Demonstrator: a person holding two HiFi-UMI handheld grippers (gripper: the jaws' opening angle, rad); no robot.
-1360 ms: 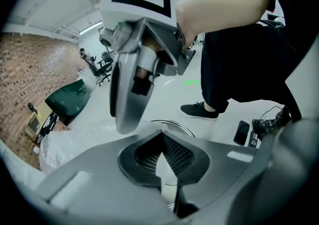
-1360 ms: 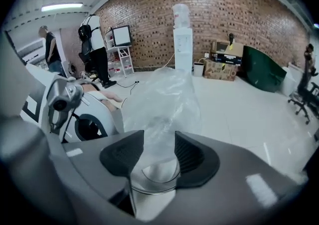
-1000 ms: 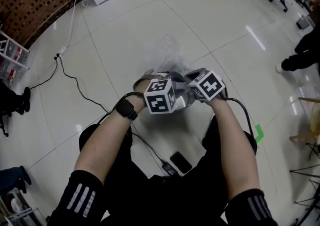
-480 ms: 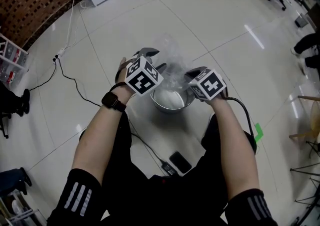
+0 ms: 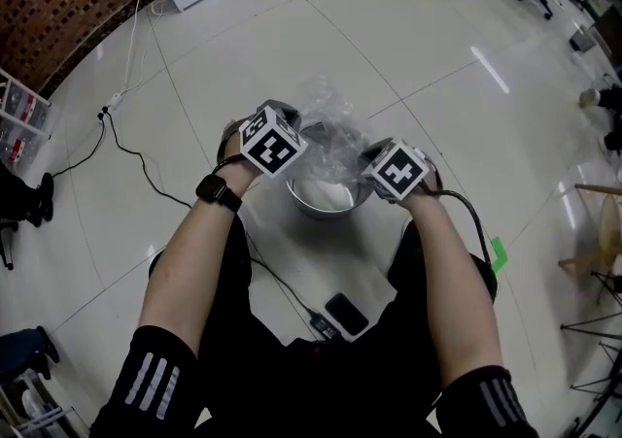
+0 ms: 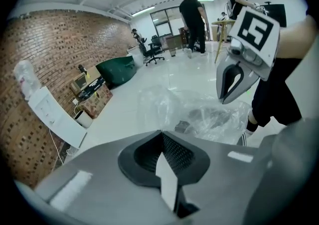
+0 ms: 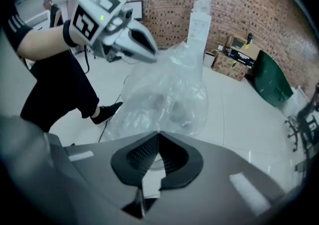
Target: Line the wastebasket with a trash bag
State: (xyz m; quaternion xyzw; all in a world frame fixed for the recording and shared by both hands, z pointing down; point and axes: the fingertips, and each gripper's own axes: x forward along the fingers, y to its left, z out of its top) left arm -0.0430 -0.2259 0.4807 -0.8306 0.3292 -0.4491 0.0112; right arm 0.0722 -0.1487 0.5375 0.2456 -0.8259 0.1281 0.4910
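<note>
Two grips: left tongs (image 7: 151,55) (just clamped) and right tongs (image 6: 223,98) pinch trash bag (image 5: 330,130) | stretched sideways over upright wastebasket (image 5: 316,210)

The crumpled trash bag (image 5: 331,121) hides the wastebasket (image 5: 326,212) at its far rim.

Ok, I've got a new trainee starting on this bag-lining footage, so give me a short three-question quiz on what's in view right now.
1. True or false: the trash bag is black and opaque.
2. Where does the wastebasket stand? A) on a table B) on the tiled floor C) on a chair
3. In the right gripper view, are the jaws of the right gripper apart or together?

Key: 1 false, it is clear plastic. 2 B. 3 together.
</note>
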